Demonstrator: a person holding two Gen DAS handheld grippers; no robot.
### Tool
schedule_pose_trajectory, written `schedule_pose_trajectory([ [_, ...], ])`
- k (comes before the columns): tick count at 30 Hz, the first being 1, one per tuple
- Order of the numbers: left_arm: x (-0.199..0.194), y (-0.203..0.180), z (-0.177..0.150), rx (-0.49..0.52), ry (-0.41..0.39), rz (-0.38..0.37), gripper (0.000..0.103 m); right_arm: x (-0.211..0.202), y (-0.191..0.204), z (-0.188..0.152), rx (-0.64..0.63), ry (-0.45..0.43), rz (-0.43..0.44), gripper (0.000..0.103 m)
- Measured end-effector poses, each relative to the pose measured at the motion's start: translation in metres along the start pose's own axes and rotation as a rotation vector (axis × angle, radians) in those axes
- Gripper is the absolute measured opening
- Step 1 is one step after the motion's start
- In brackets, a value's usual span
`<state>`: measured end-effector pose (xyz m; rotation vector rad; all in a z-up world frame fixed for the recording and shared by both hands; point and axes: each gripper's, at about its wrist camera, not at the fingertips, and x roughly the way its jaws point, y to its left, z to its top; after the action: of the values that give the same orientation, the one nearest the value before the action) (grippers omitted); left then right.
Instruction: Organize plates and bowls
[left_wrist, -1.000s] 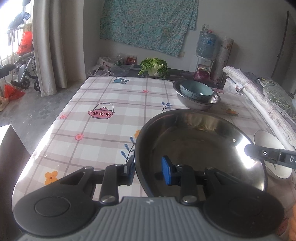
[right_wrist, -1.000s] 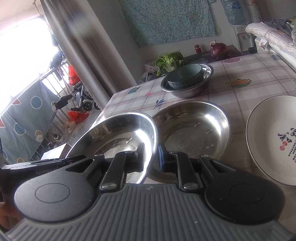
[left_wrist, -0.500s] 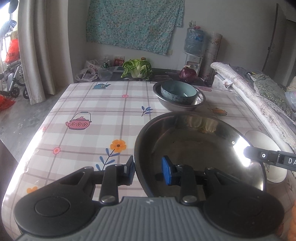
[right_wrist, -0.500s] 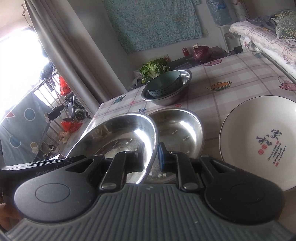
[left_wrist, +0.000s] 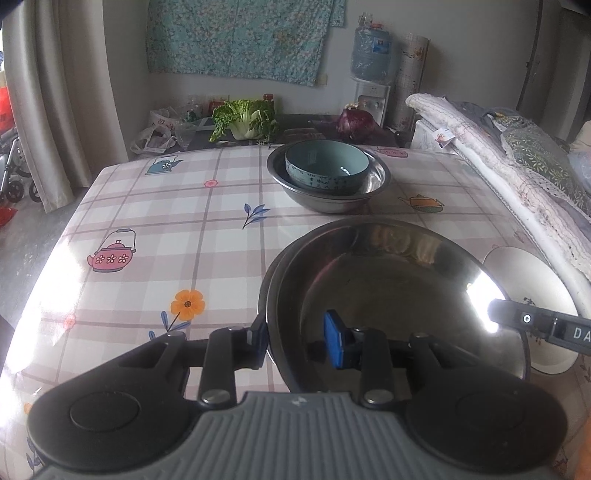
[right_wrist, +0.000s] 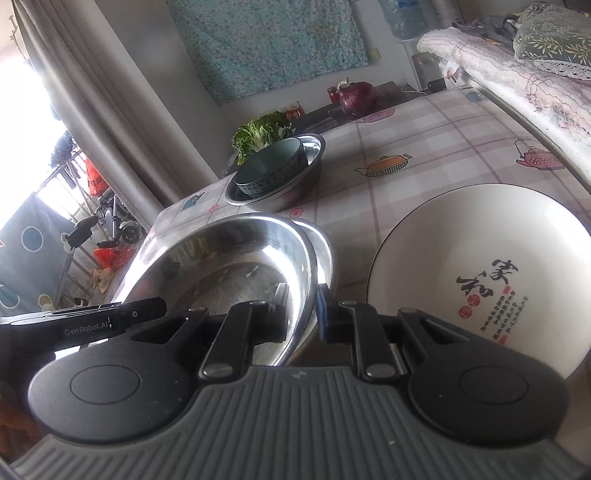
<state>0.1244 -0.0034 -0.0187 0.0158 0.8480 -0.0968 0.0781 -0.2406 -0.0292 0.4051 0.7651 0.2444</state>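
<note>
The left gripper has its fingers clamped on the near-left rim of the steel basin, one pad outside, the blue pad inside. The right gripper pinches the same basin on its opposite rim, fingers nearly together over the thin edge. This steel basin hangs just above a second steel basin whose rim peeks out beyond it on the table. Beyond the steel basin, farther up the table, a teal bowl sits inside a grey metal bowl. Just right of the steel basin lies a white plate with calligraphy, flat on the table
</note>
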Motion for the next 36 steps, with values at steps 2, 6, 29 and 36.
schedule_pose_trajectory([
  [2,0.004,0.000,0.000,-0.004,0.017,0.007,0.032,0.004,-0.001,0.000,-0.001,0.012,-0.006,0.015],
  [6,0.009,0.002,0.000,-0.005,0.040,0.011,0.032,0.011,0.001,-0.001,-0.014,0.030,-0.019,0.015],
  [29,0.023,0.005,0.002,0.014,0.071,0.028,0.036,0.030,0.012,0.003,-0.081,0.062,-0.082,0.016],
  [36,0.015,-0.006,0.004,0.053,0.024,0.046,0.055,0.025,0.015,0.008,-0.102,0.037,-0.125,0.037],
])
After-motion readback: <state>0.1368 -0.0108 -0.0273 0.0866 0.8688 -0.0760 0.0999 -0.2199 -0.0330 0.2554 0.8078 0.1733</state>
